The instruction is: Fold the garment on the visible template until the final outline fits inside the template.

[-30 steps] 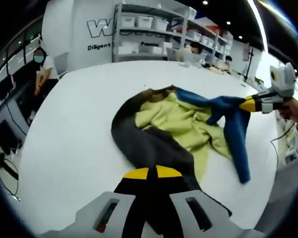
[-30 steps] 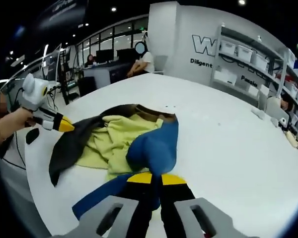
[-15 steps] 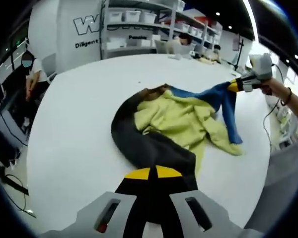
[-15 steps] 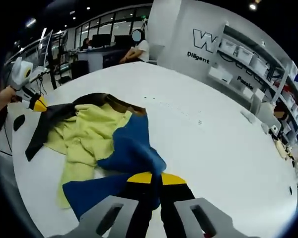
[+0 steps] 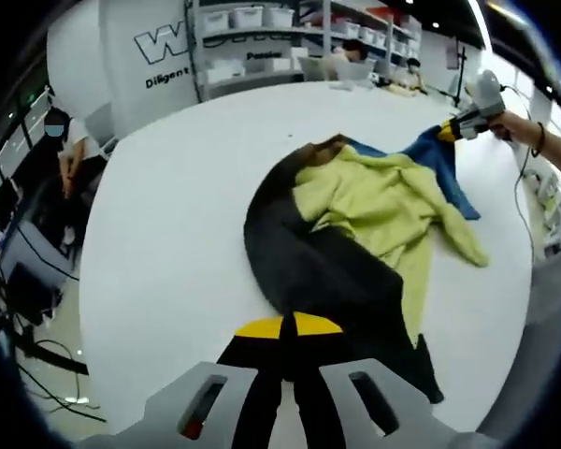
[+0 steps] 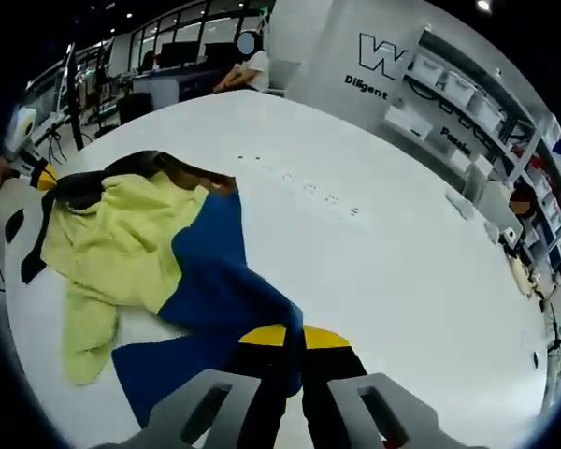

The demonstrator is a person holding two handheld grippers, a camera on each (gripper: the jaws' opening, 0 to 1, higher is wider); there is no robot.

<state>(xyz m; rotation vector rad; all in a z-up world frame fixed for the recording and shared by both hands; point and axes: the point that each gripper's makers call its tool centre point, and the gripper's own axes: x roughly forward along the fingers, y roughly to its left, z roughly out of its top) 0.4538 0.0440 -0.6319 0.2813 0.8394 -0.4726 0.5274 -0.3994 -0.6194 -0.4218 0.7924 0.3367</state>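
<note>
On white table (image 5: 168,187) | garment (image 5: 355,224) spread | both grippers seemingly clamp garment | shelving (image 6: 467,103) behind

Right gripper view: right claw (image 6: 294,339) closed, yellow tips pinching the blue part of the garment (image 6: 150,257). Garment sprawls across the white bench (image 6: 383,281): blue panel nearest, yellow-green section (image 6: 112,253) in the middle, dark sleeve (image 6: 47,220) at the far side. Left claw (image 6: 43,176) at the left edge, clamped on that dark sleeve. Shelving (image 6: 467,103) with bins behind; a seated person (image 6: 248,65) at a desk.
</note>
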